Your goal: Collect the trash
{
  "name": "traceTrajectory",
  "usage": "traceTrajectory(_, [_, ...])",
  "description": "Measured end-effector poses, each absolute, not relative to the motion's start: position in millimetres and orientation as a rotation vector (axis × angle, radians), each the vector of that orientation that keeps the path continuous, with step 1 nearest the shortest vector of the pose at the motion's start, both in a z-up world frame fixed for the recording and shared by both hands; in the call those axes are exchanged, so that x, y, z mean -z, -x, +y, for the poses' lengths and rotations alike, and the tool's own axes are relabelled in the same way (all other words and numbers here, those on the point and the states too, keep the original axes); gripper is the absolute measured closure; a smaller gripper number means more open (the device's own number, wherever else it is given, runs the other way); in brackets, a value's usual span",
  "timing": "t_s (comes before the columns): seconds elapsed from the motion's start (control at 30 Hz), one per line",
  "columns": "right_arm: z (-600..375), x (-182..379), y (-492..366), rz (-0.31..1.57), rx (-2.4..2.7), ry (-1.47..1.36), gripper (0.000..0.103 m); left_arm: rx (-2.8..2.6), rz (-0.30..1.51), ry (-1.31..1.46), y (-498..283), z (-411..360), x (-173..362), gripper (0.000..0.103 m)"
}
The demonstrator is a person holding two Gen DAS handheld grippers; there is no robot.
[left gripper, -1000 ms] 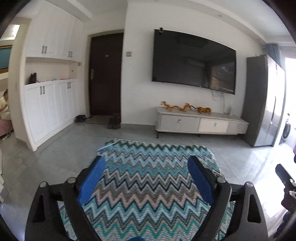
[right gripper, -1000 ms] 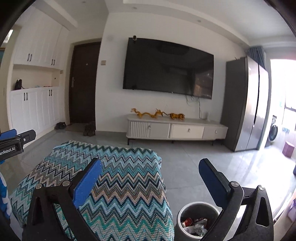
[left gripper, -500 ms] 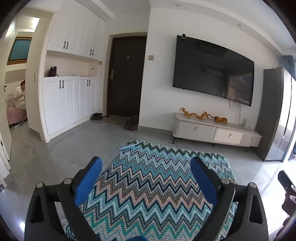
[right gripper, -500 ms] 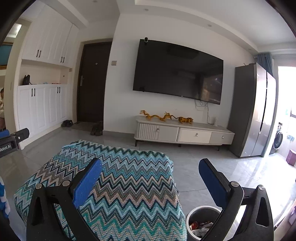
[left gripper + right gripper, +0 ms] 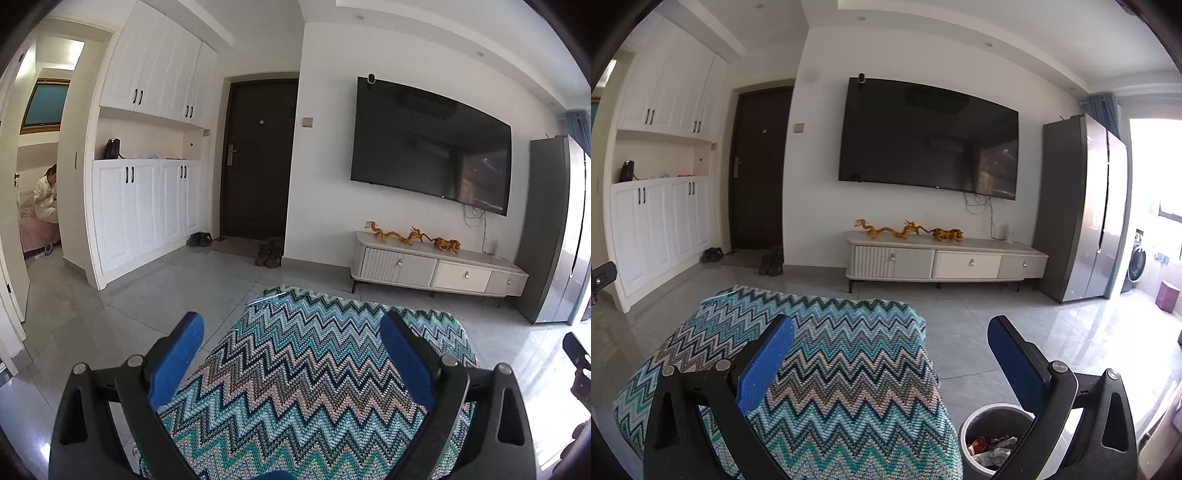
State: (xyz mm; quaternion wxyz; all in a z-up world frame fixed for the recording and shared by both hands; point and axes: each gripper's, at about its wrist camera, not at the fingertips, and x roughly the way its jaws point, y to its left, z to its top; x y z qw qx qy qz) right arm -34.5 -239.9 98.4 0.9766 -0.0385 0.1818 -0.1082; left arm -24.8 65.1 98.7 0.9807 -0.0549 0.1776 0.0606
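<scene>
Trash (image 5: 991, 446) sits in the bin (image 5: 964, 430) just right of the zigzag-covered worktop (image 5: 849, 369); both grippers' fingers (image 5: 177, 363) (image 5: 1015, 358) hang spread, empty, nothing left to grab.

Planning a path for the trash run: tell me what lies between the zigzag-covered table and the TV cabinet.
Bare grey tile floor, nothing on it, separates the zigzag-covered table from the TV cabinet. The right wrist view shows it best; the left wrist view agrees.
</scene>
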Motion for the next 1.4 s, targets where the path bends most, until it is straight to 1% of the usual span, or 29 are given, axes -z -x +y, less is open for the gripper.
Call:
traceTrajectory(0.67, [-272.9,-96.7,55.7,0.348,0.293,0.046,0.0,-0.056,0.348,0.063,35.7,25.4,-99.2,0.006])
traceTrajectory(1.4, [-281.6,-107.0,86.1,0.317,0.323,0.055,0.0,-0.005,0.334,0.056,60.2,11.5,-105.8,0.006])
